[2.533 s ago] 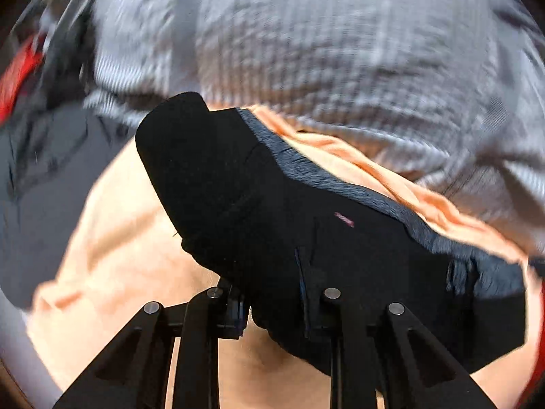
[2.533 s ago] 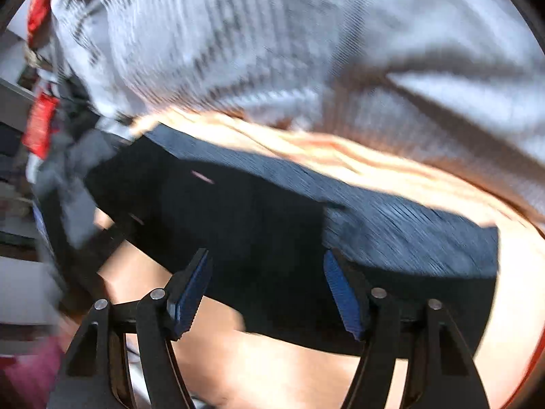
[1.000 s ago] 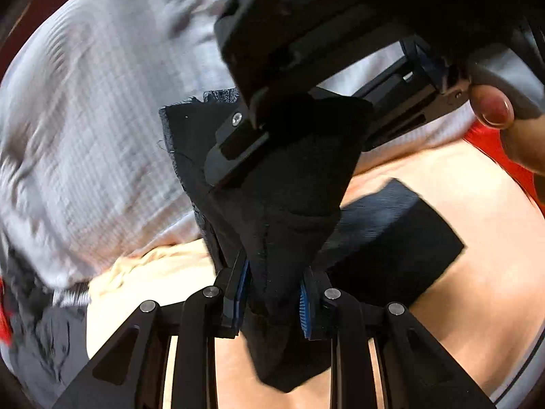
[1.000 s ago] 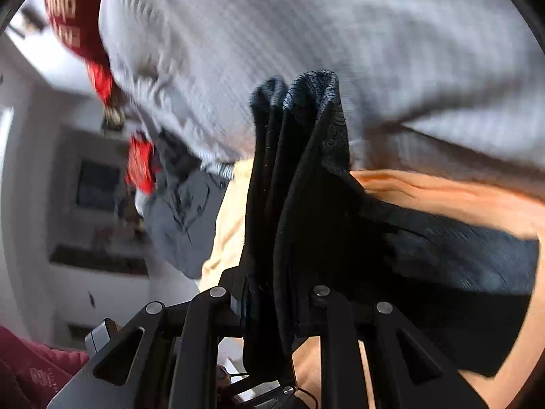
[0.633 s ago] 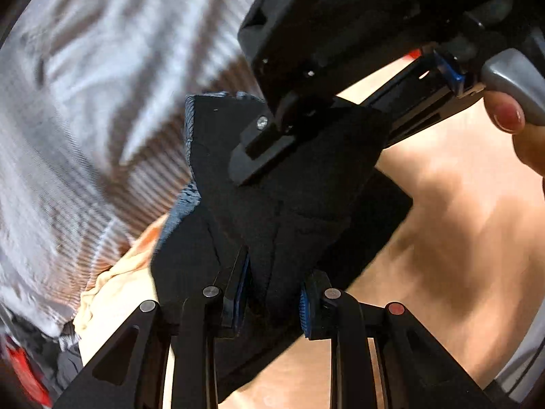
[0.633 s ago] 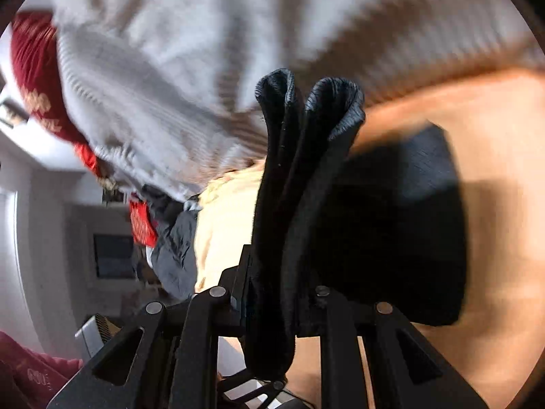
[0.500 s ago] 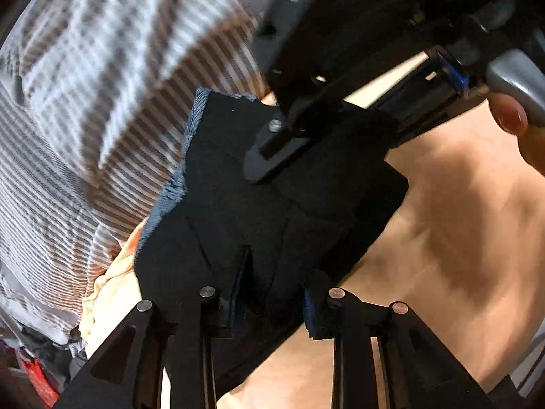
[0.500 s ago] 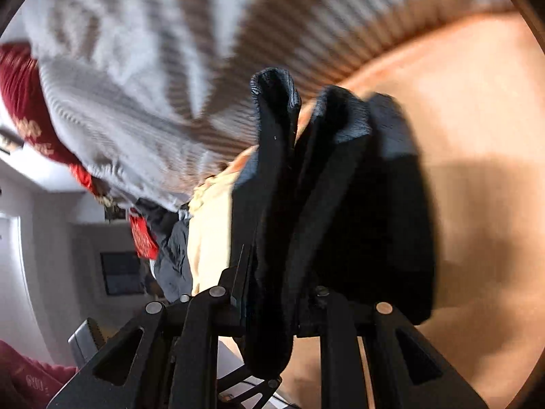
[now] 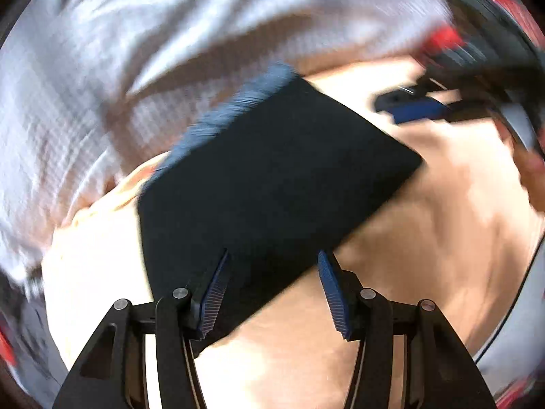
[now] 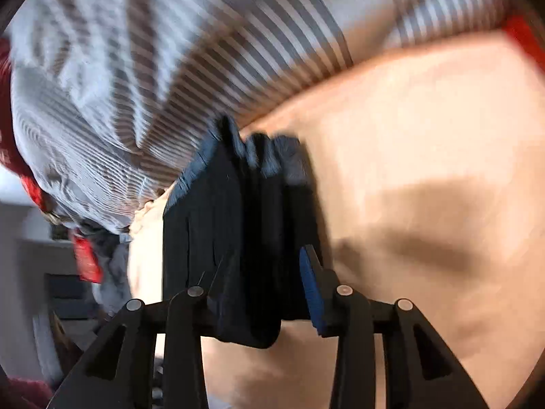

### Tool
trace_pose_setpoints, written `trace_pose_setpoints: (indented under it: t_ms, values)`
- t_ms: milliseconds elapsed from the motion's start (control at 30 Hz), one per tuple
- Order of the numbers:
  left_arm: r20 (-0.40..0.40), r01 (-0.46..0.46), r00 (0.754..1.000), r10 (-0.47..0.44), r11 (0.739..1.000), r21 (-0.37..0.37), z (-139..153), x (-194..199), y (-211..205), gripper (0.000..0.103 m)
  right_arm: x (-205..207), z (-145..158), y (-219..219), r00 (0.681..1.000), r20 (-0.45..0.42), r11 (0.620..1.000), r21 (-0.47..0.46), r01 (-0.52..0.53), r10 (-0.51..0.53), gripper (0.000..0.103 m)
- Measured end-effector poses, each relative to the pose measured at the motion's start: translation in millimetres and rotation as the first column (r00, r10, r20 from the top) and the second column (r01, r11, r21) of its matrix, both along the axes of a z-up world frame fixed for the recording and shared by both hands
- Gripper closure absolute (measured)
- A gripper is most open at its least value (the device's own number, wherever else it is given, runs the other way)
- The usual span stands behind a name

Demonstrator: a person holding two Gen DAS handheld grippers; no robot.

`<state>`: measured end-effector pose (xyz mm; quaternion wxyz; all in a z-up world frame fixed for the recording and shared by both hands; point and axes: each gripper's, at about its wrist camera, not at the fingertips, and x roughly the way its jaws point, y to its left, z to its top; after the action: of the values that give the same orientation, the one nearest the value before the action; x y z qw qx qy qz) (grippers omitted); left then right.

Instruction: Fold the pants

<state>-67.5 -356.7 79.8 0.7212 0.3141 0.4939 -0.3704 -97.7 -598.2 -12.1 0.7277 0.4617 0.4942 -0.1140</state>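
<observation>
Black tongs fill the near edge of both views. The left tongs (image 9: 272, 293) stand wide apart with blue ribbed pads (image 9: 332, 289) showing, and they grip nothing. The dark pants (image 9: 265, 184) lie just past those pads, folded into a flat block on the peach sheet (image 9: 425, 255). One corner of the block points right, and a bluish ribbed band runs along its far left edge.

From the right wrist camera, the right tongs (image 10: 269, 272) are spread too. A blue pad (image 10: 311, 293) on the right side stands apart from the cloth. The left pad is hidden behind the fabric, so I cannot tell if it touches. The pants (image 10: 238, 231) show here edge-on, as a stack of dark layers sitting between the two fingers and resting on the peach sheet (image 10: 425, 170).

Farther off in the left wrist view, at the far right, the other tool's blue pad (image 9: 419, 110) hangs above the sheet, blurry.

Farthest back in both views is a grey and white striped cloth (image 10: 170, 68), bunched up and blurred. Some red things (image 10: 87, 259) sit at the far left.
</observation>
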Motion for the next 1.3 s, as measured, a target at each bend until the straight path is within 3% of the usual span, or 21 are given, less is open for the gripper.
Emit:
trace_pose_setpoints:
  t_ms: [100,167,300,500,533,567,600,733,867,967,1133,1300]
  values:
    - [-0.061,-0.175,0.983,0.172,0.982,-0.063,5,45,15,0.048,25,18,1,0.999,-0.003,0.993,-0.107,-0.050,0.050,0.061]
    - [-0.110,-0.301,0.950,0.293,0.951,-0.064,-2,77,24,0.048,41,20,2,0.997,-0.003,0.987,-0.138,-0.077,0.078,0.061]
    - [-0.167,-0.414,0.901,0.401,0.908,-0.057,-23,115,38,0.048,86,8,4,0.992,-0.033,0.973,-0.192,-0.125,0.121,0.061]
    - [-0.188,-0.434,0.888,0.420,0.900,-0.036,-45,131,47,0.048,120,-1,4,0.982,-0.057,0.948,-0.257,-0.187,0.178,0.064]
    - [-0.202,-0.438,0.883,0.423,0.898,-0.034,-48,132,49,0.048,123,-4,5,0.978,-0.079,0.946,-0.248,-0.208,0.194,0.071]
    - [-0.217,-0.443,0.878,0.427,0.896,-0.031,-52,133,50,0.048,126,-8,6,0.973,-0.105,0.945,-0.235,-0.227,0.207,0.091]
    - [-0.235,-0.444,0.873,0.426,0.895,-0.027,-57,134,51,0.048,127,-10,8,0.968,-0.137,0.940,-0.241,-0.240,0.212,0.094]
    - [-0.247,-0.395,0.893,0.376,0.918,-0.032,-58,118,46,0.048,108,1,14,0.961,-0.149,0.929,-0.259,-0.264,0.232,0.096]
    - [-0.244,-0.327,0.918,0.311,0.945,-0.027,-65,96,35,0.048,87,-6,21,0.944,-0.223,0.916,-0.266,-0.299,0.244,0.101]
    - [-0.239,-0.339,0.916,0.323,0.941,-0.028,-69,93,30,0.048,69,-23,11,0.939,-0.294,0.937,-0.241,-0.254,0.179,0.101]
    - [-0.248,-0.338,0.914,0.322,0.941,-0.026,-72,95,29,0.048,40,1,13,0.964,-0.248,0.955,-0.248,-0.161,0.098,0.100]
    - [-0.243,-0.346,0.912,0.331,0.938,-0.022,-70,95,29,0.048,28,41,54,0.978,-0.151,0.931,-0.315,-0.184,0.143,0.099]
